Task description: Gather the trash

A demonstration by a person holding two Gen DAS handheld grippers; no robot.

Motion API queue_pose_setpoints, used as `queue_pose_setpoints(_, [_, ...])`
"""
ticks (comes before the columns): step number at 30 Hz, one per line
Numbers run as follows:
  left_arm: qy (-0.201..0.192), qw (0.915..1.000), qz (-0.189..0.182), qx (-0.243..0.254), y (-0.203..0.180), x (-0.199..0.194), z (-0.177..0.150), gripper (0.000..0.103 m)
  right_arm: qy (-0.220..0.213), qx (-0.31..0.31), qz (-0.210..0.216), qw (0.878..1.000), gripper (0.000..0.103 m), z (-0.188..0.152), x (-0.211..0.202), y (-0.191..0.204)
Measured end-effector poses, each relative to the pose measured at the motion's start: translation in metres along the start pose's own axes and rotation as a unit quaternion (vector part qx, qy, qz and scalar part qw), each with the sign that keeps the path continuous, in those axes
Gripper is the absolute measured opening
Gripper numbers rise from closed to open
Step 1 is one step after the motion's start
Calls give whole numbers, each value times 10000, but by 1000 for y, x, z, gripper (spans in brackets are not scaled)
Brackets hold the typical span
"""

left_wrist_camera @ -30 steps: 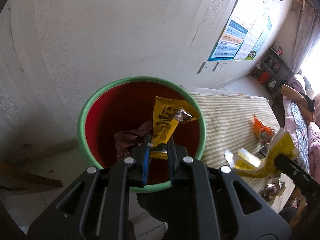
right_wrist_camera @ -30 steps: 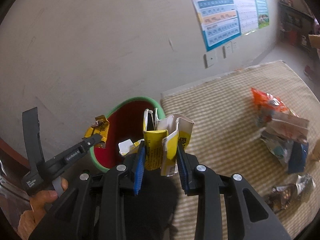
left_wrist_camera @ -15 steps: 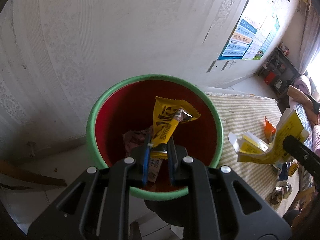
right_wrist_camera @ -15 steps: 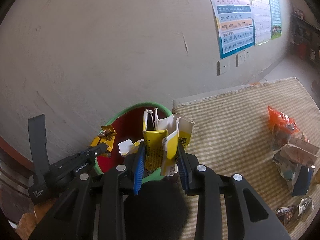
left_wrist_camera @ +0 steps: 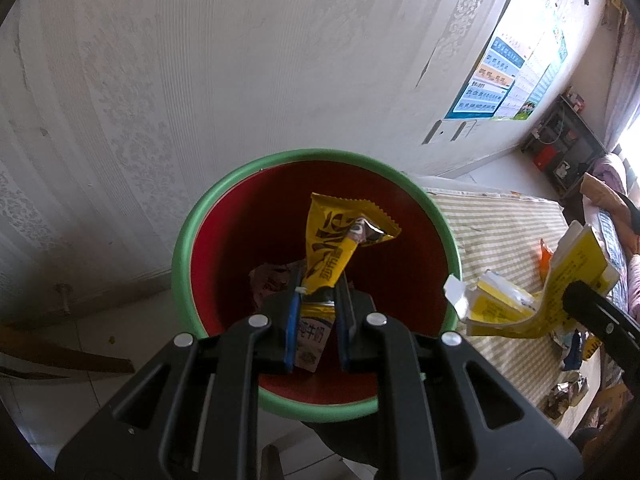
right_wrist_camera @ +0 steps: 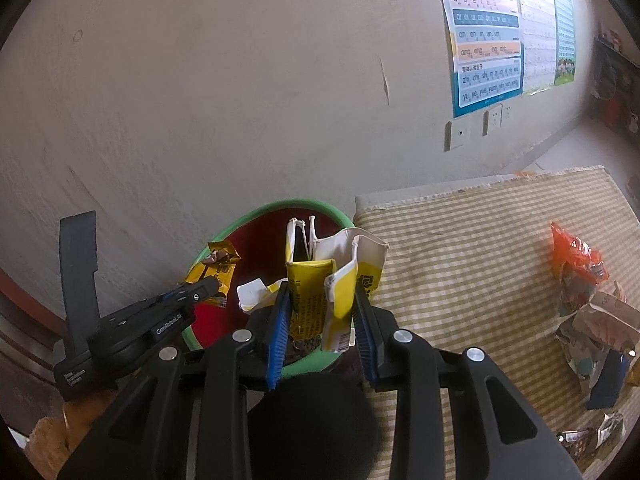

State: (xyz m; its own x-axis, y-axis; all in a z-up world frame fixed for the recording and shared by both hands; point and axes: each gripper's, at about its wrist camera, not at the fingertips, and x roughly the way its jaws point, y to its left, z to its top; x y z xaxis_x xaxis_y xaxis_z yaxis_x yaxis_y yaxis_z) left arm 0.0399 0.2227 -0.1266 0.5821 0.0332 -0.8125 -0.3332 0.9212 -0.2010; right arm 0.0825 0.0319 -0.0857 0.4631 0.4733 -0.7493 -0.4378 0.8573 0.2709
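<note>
A round bin (left_wrist_camera: 188, 256), green at the rim and red inside, stands on the floor by the wall. My left gripper (left_wrist_camera: 318, 294) is shut on a yellow snack wrapper (left_wrist_camera: 332, 248) and hangs over the bin's mouth. Several wrappers and a carton (left_wrist_camera: 310, 338) lie at the bin's bottom. My right gripper (right_wrist_camera: 322, 300) is shut on a crushed yellow and white carton (right_wrist_camera: 340, 272) above the bin's (right_wrist_camera: 320, 205) right rim. The right wrist view shows the left gripper (right_wrist_camera: 208, 284) with its wrapper (right_wrist_camera: 218, 260) at the bin's left side. The left wrist view shows the carton (left_wrist_camera: 536, 300) beside the bin.
A striped cloth (right_wrist_camera: 460, 260) covers the table right of the bin. On it lie an orange packet (right_wrist_camera: 576, 260) and several more wrappers (right_wrist_camera: 600, 332). A patterned wall (left_wrist_camera: 200, 80) with a poster (right_wrist_camera: 488, 36) rises just behind the bin.
Both grippers have moved toward the bin with their loads. In the left wrist view the bin now fills more of the middle, and the carton in the right gripper has come closer to the rim.
</note>
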Motion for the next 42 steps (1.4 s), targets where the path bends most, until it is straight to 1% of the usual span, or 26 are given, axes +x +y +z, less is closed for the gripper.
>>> queue_pose_setpoints(10, [24,10000,32,33,1,9,5,15,63,20,13,10000,30,2,6,0])
queue_pose_setpoints(24, [85,9999,142,14,4,15,8,16,91,-163,70,9998,30,12,18,9])
queue_pose_setpoints(26, [99,9998,175,-19,6,16,8,16,74,-125,105,9998,33,12,18,8])
queue_pose_setpoints(27, [88,9998,189,-37,6,15,8,18,57,-101,124,9999,33,13,18,7])
queue_pose_setpoints(28, [86,9997,220,-59,7,15,8,26,34,-55,154,9999,34,14,17,6])
queue_pose_setpoints(29, [97,9997,230,-70,8,15,7,32,34,2,192,9998,38,14,17,5])
queue_pose_setpoints(30, [107,9996,226,-106,9,14,7,43,24,47,224,9997,40,14,16,3])
queue_pose_setpoints(31, [103,9996,217,-139,9,13,6,50,-3,116,260,9996,41,14,14,1])
queue_pose_setpoints(34, [108,9996,202,-192,9,9,3,54,-83,258,279,9992,42,13,4,-6])
queue_pose_setpoints(37, [138,9996,188,-140,2,4,-1,55,-155,387,205,9989,44,5,-11,-17])
queue_pose_setpoints(41, [91,9999,99,11,-17,-6,-7,56,-243,648,-30,9976,47,-14,-38,-42])
queue_pose_setpoints(42, [72,9999,64,44,-22,-9,-8,56,-282,765,-163,9965,47,-24,-50,-54])
